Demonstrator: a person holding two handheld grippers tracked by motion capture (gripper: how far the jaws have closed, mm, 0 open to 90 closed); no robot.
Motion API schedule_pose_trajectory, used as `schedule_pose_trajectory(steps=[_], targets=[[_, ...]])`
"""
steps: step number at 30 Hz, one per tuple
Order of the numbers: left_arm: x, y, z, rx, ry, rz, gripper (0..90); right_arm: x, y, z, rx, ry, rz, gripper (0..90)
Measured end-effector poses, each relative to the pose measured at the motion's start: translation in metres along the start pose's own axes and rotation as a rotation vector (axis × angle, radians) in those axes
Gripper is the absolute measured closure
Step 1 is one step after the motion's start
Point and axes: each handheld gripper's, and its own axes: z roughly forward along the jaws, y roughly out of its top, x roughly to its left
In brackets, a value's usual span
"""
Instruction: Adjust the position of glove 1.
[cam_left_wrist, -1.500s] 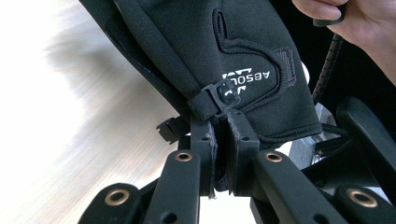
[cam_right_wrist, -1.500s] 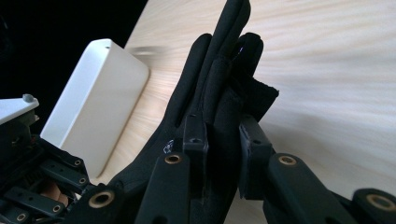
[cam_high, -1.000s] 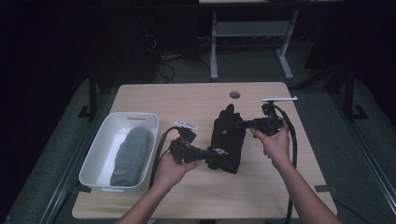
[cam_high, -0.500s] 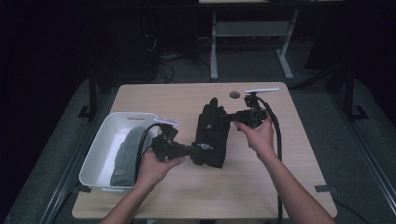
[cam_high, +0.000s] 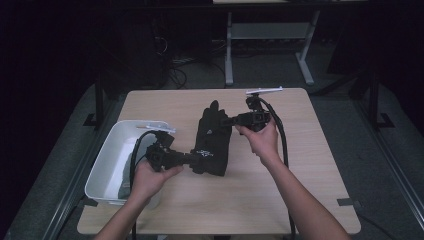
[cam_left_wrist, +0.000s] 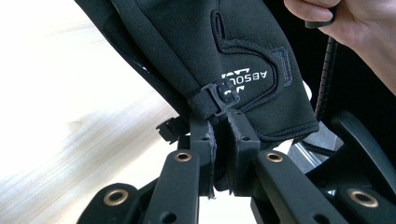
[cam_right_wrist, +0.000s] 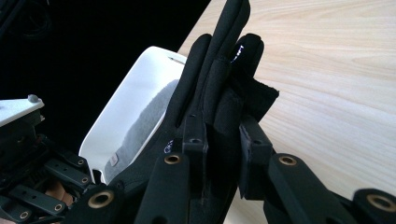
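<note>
Wooden table (cam_high: 310, 165), grippers (both clamped) holding glove (cam_high: 212, 140)

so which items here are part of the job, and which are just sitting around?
In the job:
- black glove, held off the table between both grippers
- left gripper, shut on its cuff end
- right gripper, shut on its finger end
- white bin, beside the glove, grey fabric inside

Lying about:
- table
- white desk frame behind
- cables on the floor
</note>
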Motion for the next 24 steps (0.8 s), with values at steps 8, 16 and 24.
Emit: schedule_pose_trajectory(steps=[8,16,24], targets=[[0.007,-0.004,-0.012,-0.016,0.012,-0.007,83.2,0.007,0.005,0.013,0.012,0.014,-0.005,75.9],[0.01,-0.006,-0.021,-0.021,0.019,-0.008,83.2,0.011,0.008,0.022,0.014,0.027,-0.005,75.9],[0.016,-0.009,-0.035,-0.039,0.031,-0.021,83.2,0.024,0.017,0.031,0.021,0.04,-0.023,75.8]])
